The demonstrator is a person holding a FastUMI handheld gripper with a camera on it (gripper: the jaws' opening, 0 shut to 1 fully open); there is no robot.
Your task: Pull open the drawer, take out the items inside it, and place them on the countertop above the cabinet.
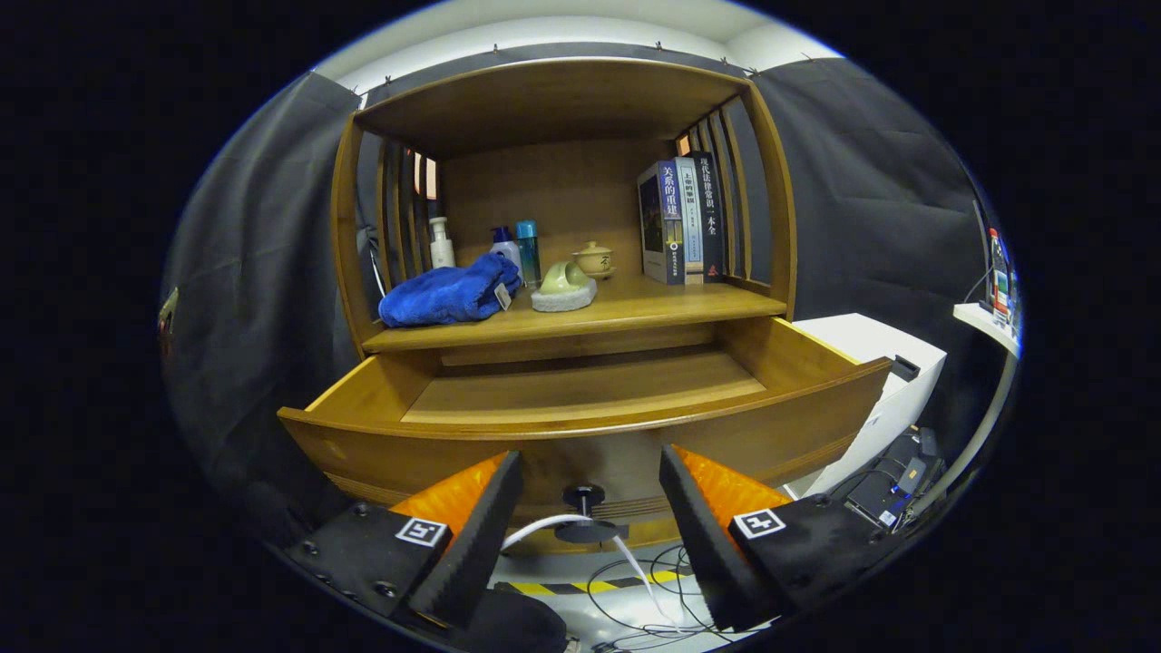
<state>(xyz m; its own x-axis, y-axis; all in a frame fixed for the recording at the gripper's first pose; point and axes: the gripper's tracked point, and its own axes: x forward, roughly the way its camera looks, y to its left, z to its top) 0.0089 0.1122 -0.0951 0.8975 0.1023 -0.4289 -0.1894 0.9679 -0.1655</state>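
Two spread claw [590, 508] fingers flanking round knob [583, 496], smooth wooden drawer [580, 426].

drawer [580, 426]: smooth satin wood | towel [447, 294]: plush cloth | books [680, 220]: glossy paper covers | knob [583, 496]: dark, matt

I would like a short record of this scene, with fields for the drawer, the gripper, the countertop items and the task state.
drawer: drawer pulled open, its visible bottom bare
knob: knob between the fingers, not touched
gripper: gripper open, in front of the drawer front
countertop: blue towel, bottles, soap dish, small lidded pot, books upright at one end
task state: drawer open; nothing seen left inside
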